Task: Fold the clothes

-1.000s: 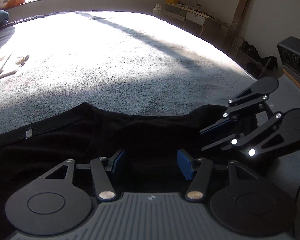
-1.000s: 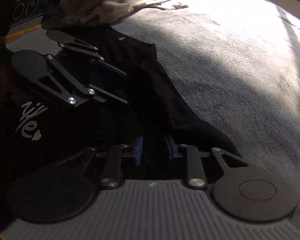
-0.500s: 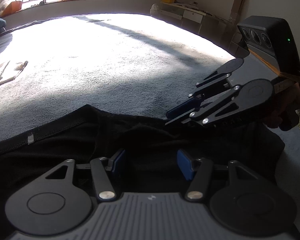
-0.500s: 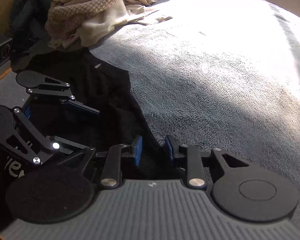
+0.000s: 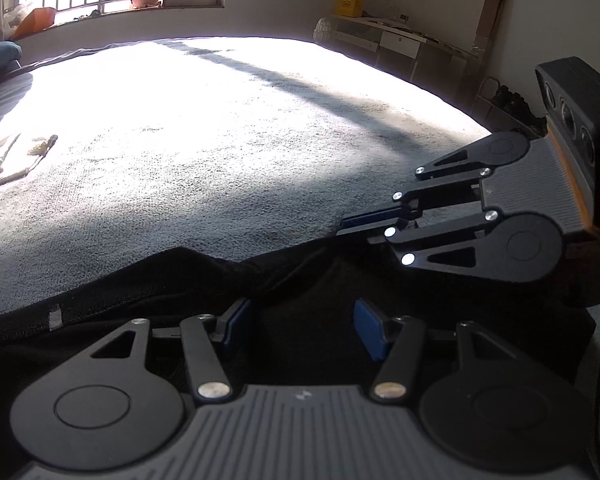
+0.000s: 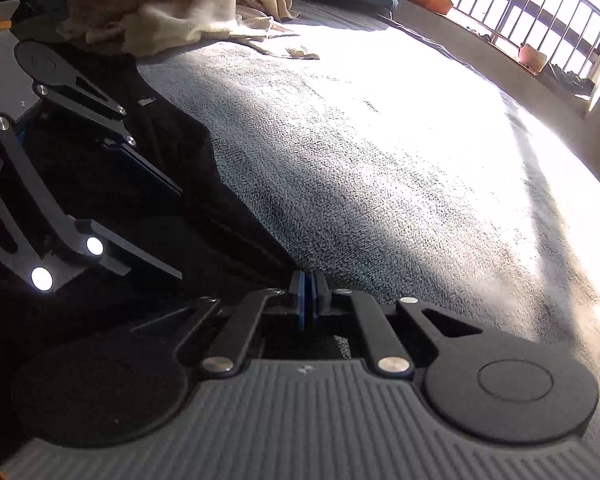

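So, starting closest in: the black garment is spread right under both tongs, at the near edge of the grey blanket. The left gripper is held wide open just over the cloth, blue pads apart, nothing pinched between them. The right gripper is pressed fully closed, pads together, right at the garment's outer hem where black meets grey; a bit of the hem looks caught in there, though against such dark cloth that can't be said for sure.

Progress-wise, no neat folded stack is seen anywhere. The black piece is rumpled with a wavy top edge and a small white tag off to the left of the open tongs. It's judged to be mid-handling: an edge seems to be taken up on the right, the left side is not gripped. Whether a fold has already been laid can't be read from cloth this dark.

Versus a second ago: the right tongs were partly open then, blue pads clearly separated, and are now clamped shut. They've also been swung out from over the middle of the garment to its right-hand edge. The left tongs are kept just as open as before, barely shifted.

Further out, past the left tongs, a heap of beige clothes is piled up, presumably waiting. Beyond that, the sunlit blanket is stretched toward the barred window.
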Available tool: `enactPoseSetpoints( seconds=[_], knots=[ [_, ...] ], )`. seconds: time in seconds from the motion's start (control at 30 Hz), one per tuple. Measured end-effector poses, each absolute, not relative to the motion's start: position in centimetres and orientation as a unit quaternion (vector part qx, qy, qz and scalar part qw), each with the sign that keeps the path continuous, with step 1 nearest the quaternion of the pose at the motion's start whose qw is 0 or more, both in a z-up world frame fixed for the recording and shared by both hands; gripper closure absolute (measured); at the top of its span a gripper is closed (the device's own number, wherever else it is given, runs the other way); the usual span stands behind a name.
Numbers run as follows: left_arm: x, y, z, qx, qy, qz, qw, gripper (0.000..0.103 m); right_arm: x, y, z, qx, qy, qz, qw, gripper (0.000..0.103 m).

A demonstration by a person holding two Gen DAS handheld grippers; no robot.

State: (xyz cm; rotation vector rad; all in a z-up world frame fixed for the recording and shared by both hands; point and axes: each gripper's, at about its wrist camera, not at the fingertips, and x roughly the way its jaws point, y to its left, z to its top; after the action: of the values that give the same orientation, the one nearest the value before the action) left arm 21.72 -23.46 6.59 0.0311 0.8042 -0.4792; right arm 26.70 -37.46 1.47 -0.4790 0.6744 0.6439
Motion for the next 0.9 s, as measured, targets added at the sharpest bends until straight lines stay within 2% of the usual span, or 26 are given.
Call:
enactPoseSetpoints(
  seconds=[0.13, 0.27, 0.37, 0.47, 0.63, 0.73, 0.83, 0.9],
  knots=[
    [22.1, -23.5, 6.8, 0.012, 0.388, -0.226, 0.894, 0.044, 27.3, -44.1, 5.0, -0.079, 0.326, 0.230, 0.913, 0.094],
    [21.9, -23.4, 7.7, -0.002, 0.383, -0.225, 0.896, 0.044, 26.6, -52.0, 6.2, 0.032, 0.365, 0.147, 0.919, 0.090],
    [21.6, -24.3, 8.5, 0.001, 0.377, -0.237, 0.895, 0.044, 25.2, -55.9, 5.5, 0.085, 0.396, 0.125, 0.906, 0.081],
    [21.2, -26.4, 8.9, 0.013, 0.375, -0.270, 0.887, 0.044, 24.2, -57.3, 4.9, 0.105, 0.412, 0.138, 0.895, 0.079],
    [21.0, -30.5, 8.1, 0.040, 0.383, -0.311, 0.869, 0.044, 24.8, -54.5, 4.1, 0.036, 0.417, 0.196, 0.887, 0.071],
    [20.9, -31.9, 7.3, 0.051, 0.386, -0.315, 0.865, 0.044, 25.1, -52.8, 2.9, -0.041, 0.437, 0.230, 0.869, 0.064],
    [21.1, -32.3, 6.9, 0.062, 0.385, -0.302, 0.870, 0.044, 24.0, -51.2, 2.1, -0.140, 0.421, 0.249, 0.861, 0.067],
    [21.1, -32.5, 6.5, 0.069, 0.384, -0.292, 0.873, 0.044, 23.9, -51.1, 2.1, -0.170, 0.404, 0.217, 0.872, 0.077]
  ],
)
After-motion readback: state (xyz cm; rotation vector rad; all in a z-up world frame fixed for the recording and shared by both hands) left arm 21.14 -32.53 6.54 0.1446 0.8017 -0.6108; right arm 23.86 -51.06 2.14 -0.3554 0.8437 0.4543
